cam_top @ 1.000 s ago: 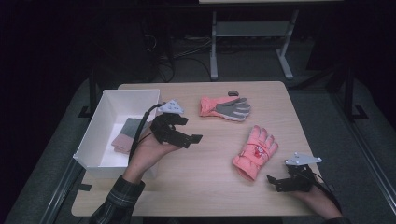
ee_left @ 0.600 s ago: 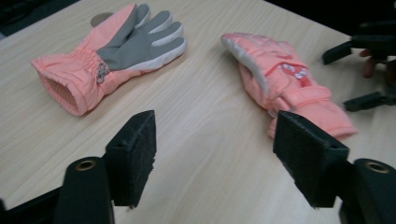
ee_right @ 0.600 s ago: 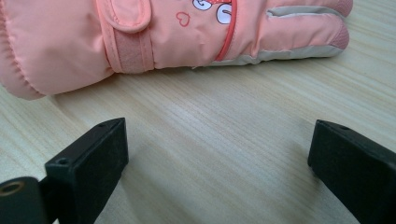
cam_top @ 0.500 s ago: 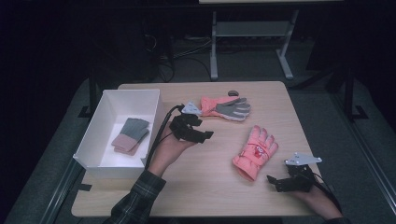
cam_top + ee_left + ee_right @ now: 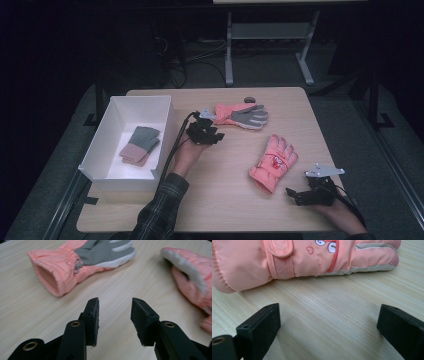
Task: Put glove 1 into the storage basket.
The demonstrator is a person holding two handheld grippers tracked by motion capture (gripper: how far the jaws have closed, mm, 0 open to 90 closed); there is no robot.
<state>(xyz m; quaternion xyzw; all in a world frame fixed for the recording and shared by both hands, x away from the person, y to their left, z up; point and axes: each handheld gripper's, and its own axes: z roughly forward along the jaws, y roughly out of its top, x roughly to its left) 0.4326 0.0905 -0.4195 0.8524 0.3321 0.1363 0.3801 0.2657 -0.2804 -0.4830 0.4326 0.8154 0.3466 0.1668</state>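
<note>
A pink glove with a grey palm (image 5: pixel 242 115) lies palm up at the back of the table; its open cuff (image 5: pixel 50 275) faces my left gripper (image 5: pixel 218 136). That gripper (image 5: pixel 115 307) hovers just short of the cuff. Its jaws have just been closing, and they are still open with only bare table between them. A second pink glove (image 5: pixel 272 162) lies back up at centre right, with its heart print (image 5: pixel 307 260) close ahead of my right gripper (image 5: pixel 292 196). The right gripper (image 5: pixel 329 315) rests near the front edge, wide open and holding nothing.
A white box (image 5: pixel 100 150) stands at the table's left and holds a folded grey and pink pair (image 5: pixel 140 145). A small dark object (image 5: pixel 248 98) lies near the table's back edge. The second glove's cuff (image 5: pixel 190 277) lies to the right of the left gripper.
The left hand has moved away from the box, rightward and down, toward the grey-palmed glove's cuff, and its jaws have narrowed. The right gripper and both gloves have stayed put.
</note>
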